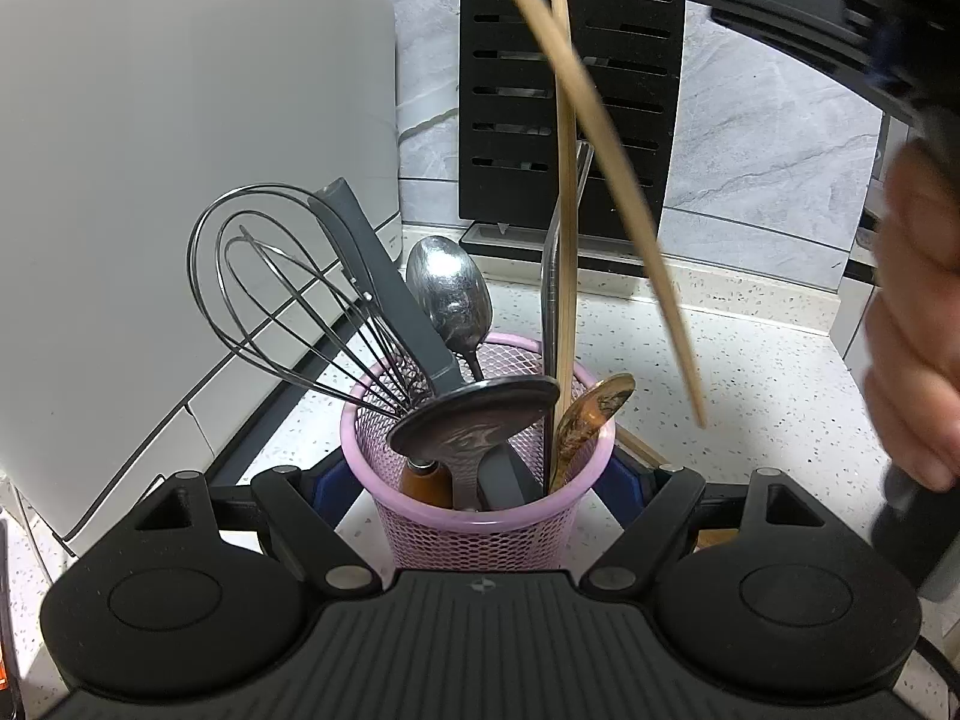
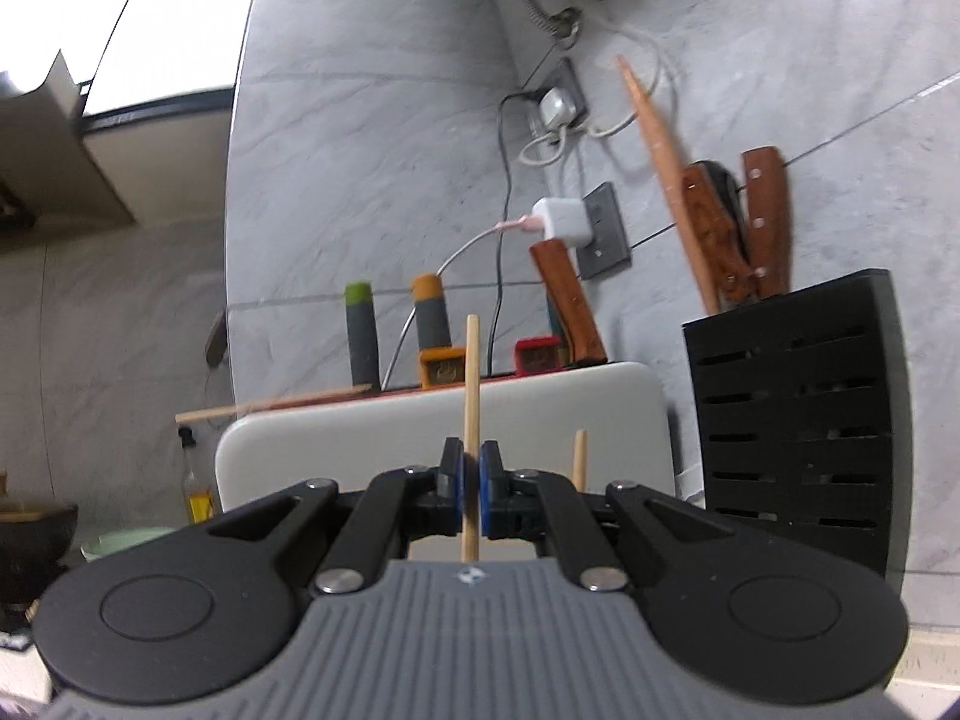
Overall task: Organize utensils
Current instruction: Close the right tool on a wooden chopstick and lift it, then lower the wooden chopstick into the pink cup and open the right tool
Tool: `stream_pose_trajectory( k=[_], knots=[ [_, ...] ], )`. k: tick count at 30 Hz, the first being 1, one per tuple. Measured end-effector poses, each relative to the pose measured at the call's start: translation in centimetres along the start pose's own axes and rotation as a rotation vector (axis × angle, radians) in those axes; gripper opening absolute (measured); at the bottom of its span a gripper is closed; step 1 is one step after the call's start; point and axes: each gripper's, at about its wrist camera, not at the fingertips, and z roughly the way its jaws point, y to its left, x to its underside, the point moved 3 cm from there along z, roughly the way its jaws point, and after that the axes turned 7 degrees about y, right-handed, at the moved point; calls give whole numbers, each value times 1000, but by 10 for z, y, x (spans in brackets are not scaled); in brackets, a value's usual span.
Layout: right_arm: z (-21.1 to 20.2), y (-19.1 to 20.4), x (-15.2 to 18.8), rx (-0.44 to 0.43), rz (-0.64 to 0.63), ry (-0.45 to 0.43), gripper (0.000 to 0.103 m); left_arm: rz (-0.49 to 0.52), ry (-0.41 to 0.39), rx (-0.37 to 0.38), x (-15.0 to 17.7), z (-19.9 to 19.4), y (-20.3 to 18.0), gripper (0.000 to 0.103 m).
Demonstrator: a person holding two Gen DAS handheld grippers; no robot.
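A pink mesh utensil holder stands on the speckled counter, and my left gripper is shut on it, one blue pad on each side. It holds a wire whisk, a grey spatula, a metal spoon, a flat skimmer, a wooden spoon and an upright chopstick. My right gripper is shut on a second chopstick. In the left wrist view that chopstick slants down from the top, its tip above and right of the holder. A hand shows at the right edge.
A white board stands left of the holder, and a black slotted knife block stands behind it by the marble wall. Another chopstick lies on the counter behind the holder. Knife handles, sockets and cables line the wall.
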Motion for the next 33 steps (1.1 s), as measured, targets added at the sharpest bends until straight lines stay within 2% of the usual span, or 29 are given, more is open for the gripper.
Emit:
stream_pose_trajectory(
  k=[7, 16, 26, 30, 33],
  knots=[
    [17, -8, -12, 15, 7, -41, 1, 1, -1, 0, 0, 0, 0, 93],
    [40, -11, 12, 30, -47, 21, 1, 1, 0, 0, 0, 1, 1, 93],
    [4, -16, 13, 28, -21, 79, 1, -2, 1, 2, 0, 0, 0, 93],
    [-10, -17, 4, 43, -2, 16, 1, -6, 1, -7, -1, 1, -1, 93],
    [-2, -17, -1, 68, 9, -31, 1, -6, 1, -10, -2, 3, -4, 93]
  ],
)
